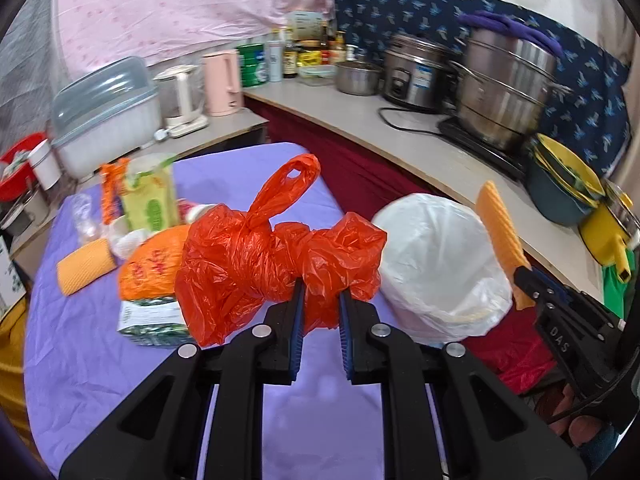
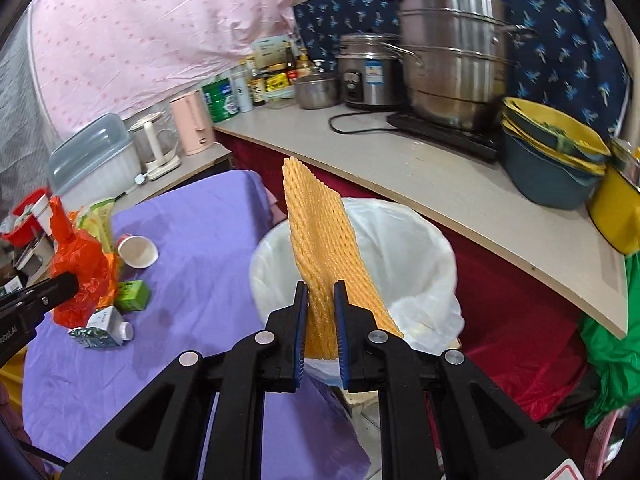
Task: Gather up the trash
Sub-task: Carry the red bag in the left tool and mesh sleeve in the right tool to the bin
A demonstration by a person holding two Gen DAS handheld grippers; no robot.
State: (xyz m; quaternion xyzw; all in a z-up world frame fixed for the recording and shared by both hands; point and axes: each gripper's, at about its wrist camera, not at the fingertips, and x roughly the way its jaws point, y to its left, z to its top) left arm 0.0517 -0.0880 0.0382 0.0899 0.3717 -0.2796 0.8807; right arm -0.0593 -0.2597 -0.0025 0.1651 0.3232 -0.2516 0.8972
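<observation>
My left gripper is shut on a crumpled orange-red plastic bag, held above the purple table. My right gripper is shut on a yellow-orange foam net sleeve, held upright over the white-lined trash bin. In the left wrist view the bin stands just right of the table, with the right gripper and its foam sleeve at its far right rim. In the right wrist view the left gripper holds the bag at far left.
More trash lies on the table: a second foam sleeve, an orange packet, a green carton, a paper cup, a small green box and a crushed carton. A counter with pots and bowls runs behind the bin.
</observation>
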